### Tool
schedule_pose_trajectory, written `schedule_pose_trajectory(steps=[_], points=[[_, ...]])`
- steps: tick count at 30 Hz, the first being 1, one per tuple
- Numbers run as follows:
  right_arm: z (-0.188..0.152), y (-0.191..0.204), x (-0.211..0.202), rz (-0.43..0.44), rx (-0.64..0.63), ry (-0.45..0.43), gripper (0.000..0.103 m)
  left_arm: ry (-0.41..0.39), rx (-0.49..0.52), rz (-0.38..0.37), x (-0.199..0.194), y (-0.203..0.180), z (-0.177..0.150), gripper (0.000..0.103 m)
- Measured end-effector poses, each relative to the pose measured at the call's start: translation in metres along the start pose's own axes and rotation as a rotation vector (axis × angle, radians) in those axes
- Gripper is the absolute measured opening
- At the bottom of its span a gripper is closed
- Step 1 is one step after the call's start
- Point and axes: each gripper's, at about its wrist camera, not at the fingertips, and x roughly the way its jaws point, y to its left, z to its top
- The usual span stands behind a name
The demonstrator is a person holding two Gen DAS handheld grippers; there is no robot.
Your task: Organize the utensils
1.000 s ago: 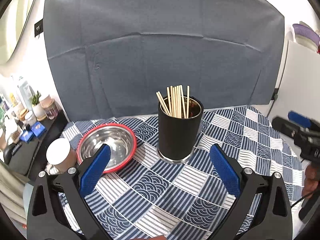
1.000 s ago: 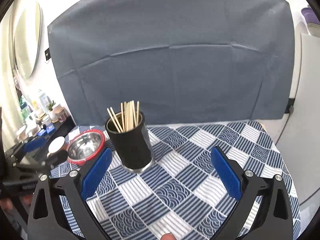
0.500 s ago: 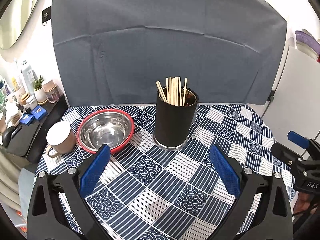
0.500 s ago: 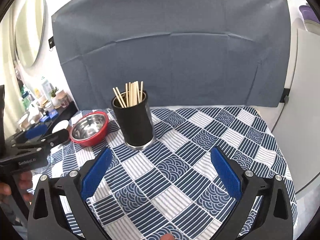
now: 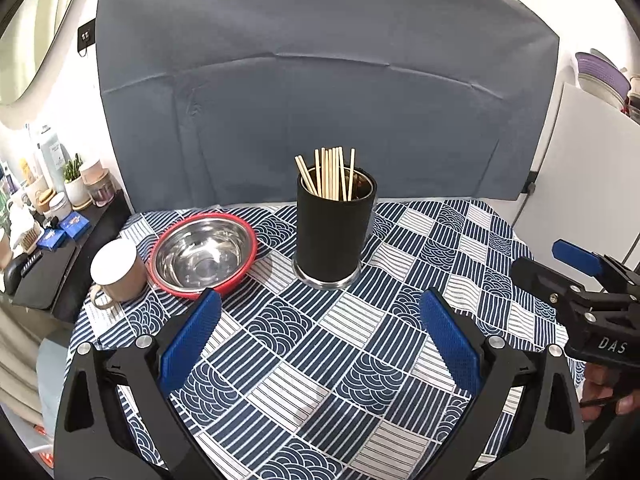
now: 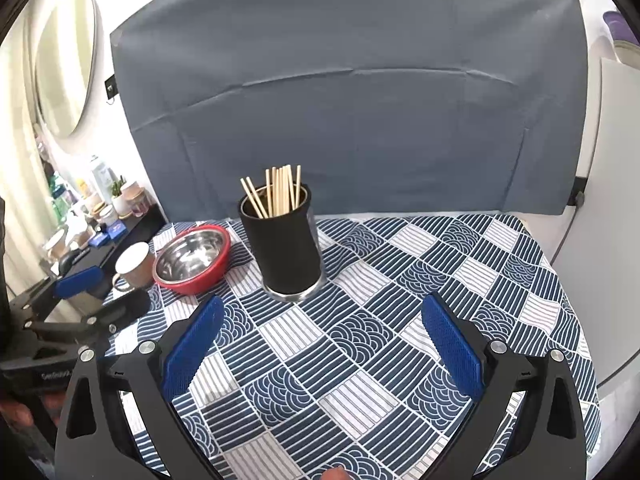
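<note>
A black cylindrical holder full of wooden chopsticks stands upright on the blue-and-white patterned tablecloth. It also shows in the right wrist view. My left gripper is open and empty, held above the cloth in front of the holder. My right gripper is open and empty too, back from the holder and to its right. The right gripper shows at the left wrist view's right edge, and the left gripper at the right wrist view's left edge.
A steel bowl with a red rim sits left of the holder, with a beige mug beside it. A black side shelf with jars and small items stands off the table's left. A grey backdrop hangs behind.
Both grippers have pulled back and risen from the holder, so more of the tablecloth shows. The holder, bowl and mug have not moved. Both grippers stayed open.
</note>
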Motion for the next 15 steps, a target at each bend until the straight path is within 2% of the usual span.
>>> schedule_pose_trajectory(steps=[4, 15], points=[[0.0004, 0.0008, 0.0004, 0.002, 0.005, -0.001, 0.095, 0.017, -0.028, -0.005, -0.0006, 0.0027, -0.0043, 0.097], [-0.0003, -0.0023, 0.0033, 0.011, 0.028, 0.001, 0.095, 0.013, -0.037, 0.039, -0.0024, 0.0073, -0.0063, 0.097]])
